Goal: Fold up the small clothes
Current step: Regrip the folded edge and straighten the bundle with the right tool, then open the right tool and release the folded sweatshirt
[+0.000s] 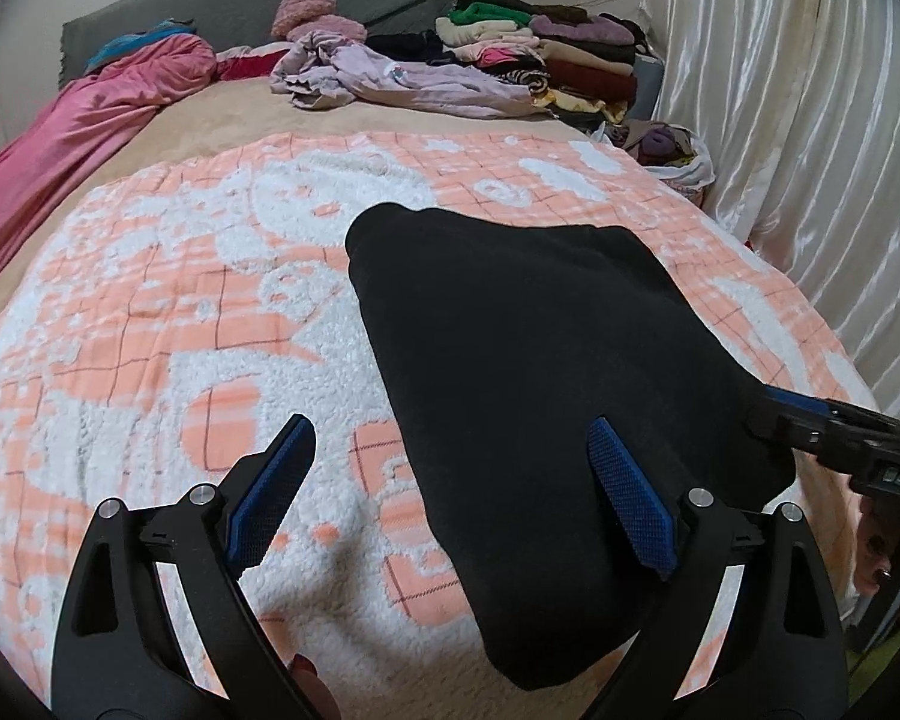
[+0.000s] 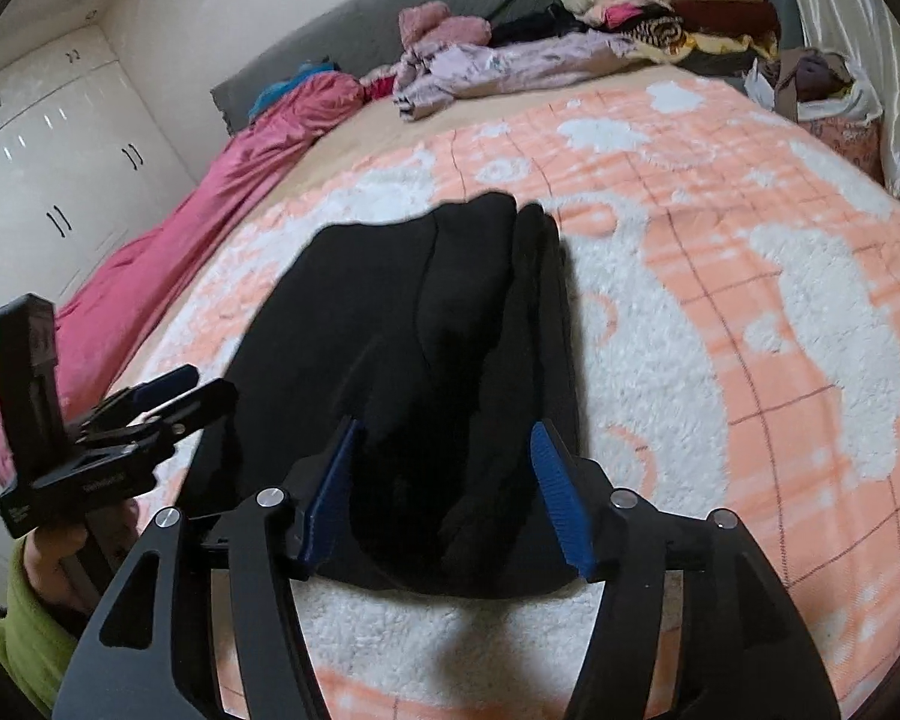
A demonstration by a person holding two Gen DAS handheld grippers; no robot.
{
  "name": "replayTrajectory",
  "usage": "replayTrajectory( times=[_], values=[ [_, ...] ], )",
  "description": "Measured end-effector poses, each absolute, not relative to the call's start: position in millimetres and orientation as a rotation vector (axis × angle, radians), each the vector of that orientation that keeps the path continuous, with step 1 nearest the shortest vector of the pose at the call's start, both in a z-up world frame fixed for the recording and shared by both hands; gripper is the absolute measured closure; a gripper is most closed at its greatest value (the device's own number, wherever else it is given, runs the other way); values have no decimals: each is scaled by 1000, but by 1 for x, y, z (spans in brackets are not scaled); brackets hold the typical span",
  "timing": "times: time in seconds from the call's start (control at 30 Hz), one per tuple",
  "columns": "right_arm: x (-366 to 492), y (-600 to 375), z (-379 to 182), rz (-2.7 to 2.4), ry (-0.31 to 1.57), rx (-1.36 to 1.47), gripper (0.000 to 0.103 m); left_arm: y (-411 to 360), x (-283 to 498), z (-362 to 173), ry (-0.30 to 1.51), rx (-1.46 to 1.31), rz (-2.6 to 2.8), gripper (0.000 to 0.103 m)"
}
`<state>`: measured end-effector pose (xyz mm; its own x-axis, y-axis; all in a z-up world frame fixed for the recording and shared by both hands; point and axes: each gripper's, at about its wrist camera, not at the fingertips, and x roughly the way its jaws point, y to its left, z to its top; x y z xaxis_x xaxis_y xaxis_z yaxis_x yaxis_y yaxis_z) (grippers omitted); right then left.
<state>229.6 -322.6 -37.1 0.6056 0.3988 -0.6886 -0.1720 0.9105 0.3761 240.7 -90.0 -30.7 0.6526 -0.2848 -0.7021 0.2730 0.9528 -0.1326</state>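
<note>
**Black garment laid lengthwise ahead of both grippers**

A black garment [image 1: 546,396] is seen lying on the orange-and-white fleece blanket [image 1: 150,312] that covers the bed. Its long axis runs from the near edge of the bed toward the far side, narrowing slightly at the far end; in the right wrist view a lengthwise fold or seam is visible along its right part [image 2: 438,324]. What kind of garment it is cannot be told.

The left gripper [image 1: 450,498] is held with its jaws spread wide, nothing between them; the garment's near left edge lies just inside its right finger. The right gripper [image 2: 444,498] is likewise held released, its jaws straddling the garment's near end without pinching it. In the left wrist view its tips appear at the garment's near right corner.

The right gripper is judged the nearer to a grasp, being centred on the near hem. A far pile of clothes [image 1: 546,54] is left well apart.
</note>
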Motion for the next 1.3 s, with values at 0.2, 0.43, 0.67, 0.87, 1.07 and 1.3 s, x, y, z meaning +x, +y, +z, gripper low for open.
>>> replayTrajectory(
  times=[0.2, 0.43, 0.67, 0.87, 1.07, 1.3],
  values=[
    [241, -319, -47, 350, 888, 291, 49, -89, 241, -34, 806, -19, -319, 17],
    [245, -311, -47, 358, 879, 249, 72, -89, 240, -35, 808, -25, -323, 17],
    [243, -316, -34, 372, 849, 231, 83, -94, 237, -32, 808, -26, -344, 17],
    [234, -327, -15, 342, 822, 171, 84, -99, 233, -28, 810, -36, -369, 17],
    [238, -329, -48, 307, 877, 150, 76, -104, 235, -38, 840, -19, -371, 17],
    [240, -324, -50, 283, 882, 161, 65, -104, 236, -42, 847, -15, -366, 15]
  ],
)
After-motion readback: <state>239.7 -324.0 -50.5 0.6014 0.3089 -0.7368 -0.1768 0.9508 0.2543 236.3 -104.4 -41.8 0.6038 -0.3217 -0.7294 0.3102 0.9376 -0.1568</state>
